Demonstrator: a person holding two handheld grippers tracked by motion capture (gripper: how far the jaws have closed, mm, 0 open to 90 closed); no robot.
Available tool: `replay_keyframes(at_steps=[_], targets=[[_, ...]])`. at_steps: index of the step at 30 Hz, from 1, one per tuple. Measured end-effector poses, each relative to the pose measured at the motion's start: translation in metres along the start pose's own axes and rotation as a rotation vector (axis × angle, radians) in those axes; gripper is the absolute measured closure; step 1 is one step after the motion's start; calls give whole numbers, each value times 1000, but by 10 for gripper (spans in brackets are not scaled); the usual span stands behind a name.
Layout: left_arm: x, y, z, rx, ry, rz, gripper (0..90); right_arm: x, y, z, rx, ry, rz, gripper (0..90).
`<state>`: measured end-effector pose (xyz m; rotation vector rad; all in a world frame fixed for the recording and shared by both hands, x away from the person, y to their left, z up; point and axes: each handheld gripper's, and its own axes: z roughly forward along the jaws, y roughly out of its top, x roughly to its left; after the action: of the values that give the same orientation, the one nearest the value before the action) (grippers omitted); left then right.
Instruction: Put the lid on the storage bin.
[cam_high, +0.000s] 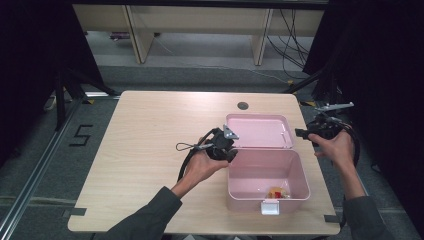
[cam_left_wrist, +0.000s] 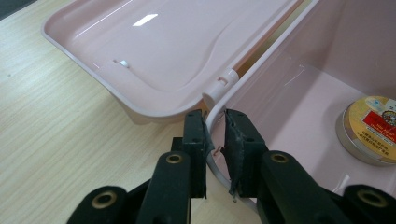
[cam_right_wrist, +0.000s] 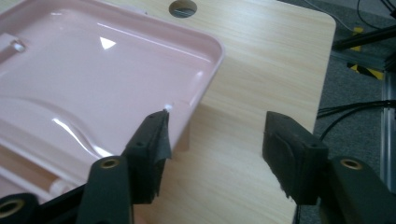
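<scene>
An open pink plastic box (cam_high: 304, 176) stands at the table's right front, its lid (cam_high: 257, 131) laid back flat behind it. A small round tin (cam_high: 276, 192) with a yellow and red label lies on the box's floor near the front. My left gripper (cam_high: 231, 150) is at the box's left rear corner. In the left gripper view my left gripper (cam_left_wrist: 215, 126) is shut on the box's thin rim, beside the lid's hinge, with the tin (cam_left_wrist: 371, 128) farther in. My right gripper (cam_high: 300, 134) hovers past the lid's right edge. Its jaws (cam_right_wrist: 215, 140) stand open over bare wood, and the lid's corner (cam_right_wrist: 93, 79) lies to their left.
The light wooden table (cam_high: 150, 150) has a round cable hole (cam_high: 243, 105) behind the lid. A white latch (cam_high: 270, 206) hangs on the box's front wall. Its right edge lies close under my right hand, with dark floor and cables (cam_right_wrist: 355, 107) beyond.
</scene>
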<state>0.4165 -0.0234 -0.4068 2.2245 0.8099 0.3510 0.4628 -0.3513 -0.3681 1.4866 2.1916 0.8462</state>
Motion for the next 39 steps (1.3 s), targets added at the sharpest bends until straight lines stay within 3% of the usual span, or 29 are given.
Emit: replay_keyframes(at_steps=[1, 2, 3, 4, 6, 7, 8, 9, 11, 12, 14, 16, 18, 19, 21, 24, 25, 26, 27, 29, 30, 31, 32, 33, 39], targets=[[0, 0, 0, 1, 3, -1, 781, 1, 2, 3, -4, 2, 2, 488], [0, 0, 0, 0, 2, -3, 781, -1, 6, 6, 9, -1, -26, 494], [0, 0, 0, 0, 3, -3, 781, 2, 8, 10, 13, -14, 0, 504], [0, 0, 0, -2, 0, -1, 781, -1, 10, 13, 28, -3, -24, 521], [0, 0, 0, -1, 3, 0, 781, -1, 13, 23, -3, 1, -5, 542], [0, 0, 0, -4, 2, -2, 781, -1, 16, 24, 41, -4, -4, 552], [0, 0, 0, -5, 3, -2, 781, -2, 17, 27, 46, -2, -4, 562], [0, 0, 0, -5, 4, -1, 781, -2, 16, 33, 15, -9, -5, 575], [0, 0, 0, -7, -2, 1, 781, -2, 19, 35, 61, -9, 10, 603], [0, -1, 0, -8, -2, 0, 781, -3, 20, 40, 45, -17, 1, 623], [0, -1, 0, -11, -2, -3, 781, -4, 22, 44, 64, -21, 8, 657], [0, -1, 0, -12, -4, -4, 781, -2, 24, 50, 62, -15, 52, 677], [1, -2, 0, -16, -10, -9, 781, -1, 25, 55, 60, -17, 51, 706], [1, -2, 0, -16, -8, -8, 781, -3, 27, 56, 67, -31, 17, 724], [0, -2, 0, -16, -5, -6, 781, -1, 29, 59, 92, -37, 23, 742], [0, -2, 0, -18, -3, -4, 781, 1, 32, 62, 109, -50, 37, 750], [0, -2, 0, -17, -3, -1, 780, 3, 32, 65, 108, -54, 62, 750], [0, -2, 0, -17, -3, 0, 781, 5, 32, 65, 141, -55, 82, 750], [0, -2, 0, -18, -4, -1, 781, 3, 33, 68, 135, -71, 46, 750], [1, -2, 0, -19, -7, -1, 781, 4, 35, 69, 151, -66, 69, 757], [0, -2, 0, -18, -4, 2, 781, 7, 35, 70, 160, -61, 110, 759], [0, -2, 0, -18, 0, 3, 781, 5, 35, 72, 159, -68, 78, 760], [0, -2, 0, -19, -3, 4, 781, 7, 35, 73, 170, -66, 108, 767], [1, -2, 0, -18, 1, 6, 781, 5, 36, 75, 174, -69, 78, 779], [1, -3, 0, -25, -7, 4, 781, 8, 38, 75, 161, -88, 102, 817]])
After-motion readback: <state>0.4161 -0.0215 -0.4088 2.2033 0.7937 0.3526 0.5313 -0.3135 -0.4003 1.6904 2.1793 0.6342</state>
